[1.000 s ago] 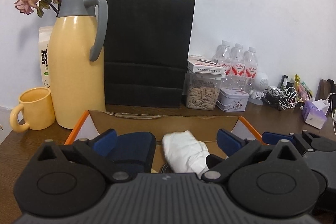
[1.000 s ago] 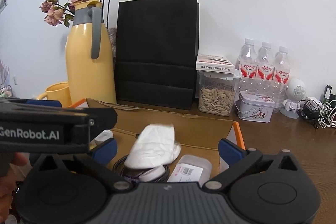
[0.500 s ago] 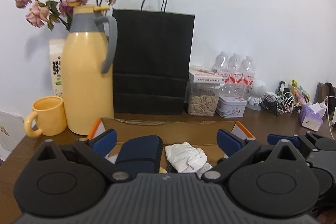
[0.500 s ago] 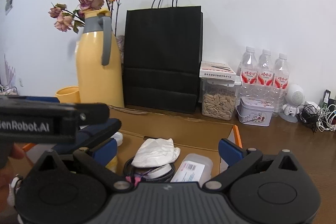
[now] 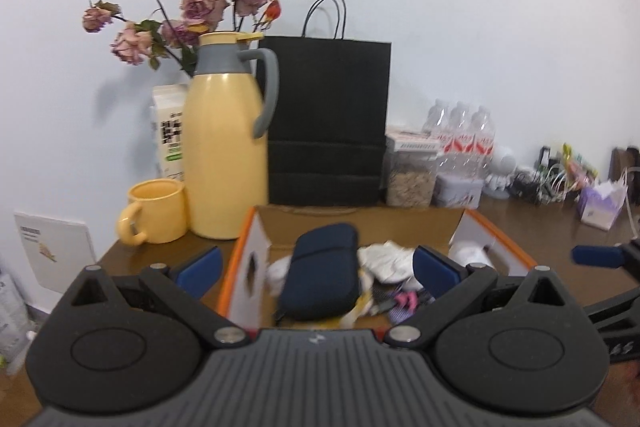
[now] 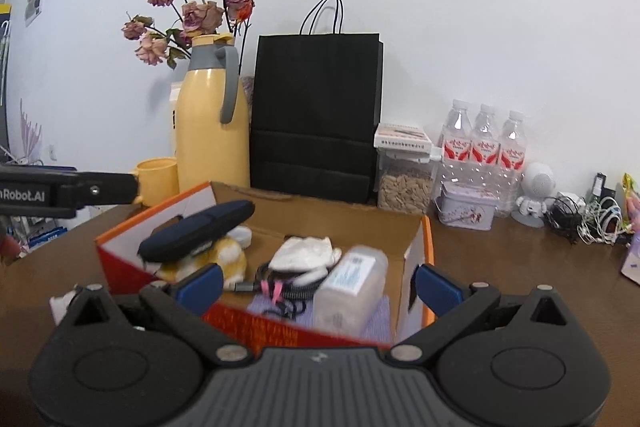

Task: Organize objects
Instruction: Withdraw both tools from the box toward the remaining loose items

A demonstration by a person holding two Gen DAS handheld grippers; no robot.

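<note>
Resting ahead of both wide, empty grippers, left gripper and right gripper, the navy zippered fabric pouch lies inside the orange-edged cardboard box; packing seems nearly complete.

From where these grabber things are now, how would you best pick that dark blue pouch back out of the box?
I'd take the navy pouch across its narrow width, near the raised end, coming down from above. It lies tilted on the yellow plush toy in the orange box, upper end clear. The left gripper, open, seems nearer.

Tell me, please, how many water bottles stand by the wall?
3: the water bottles stand in a row against the wall, behind the tin, right of the seed jar; more may be hidden behind.
</note>
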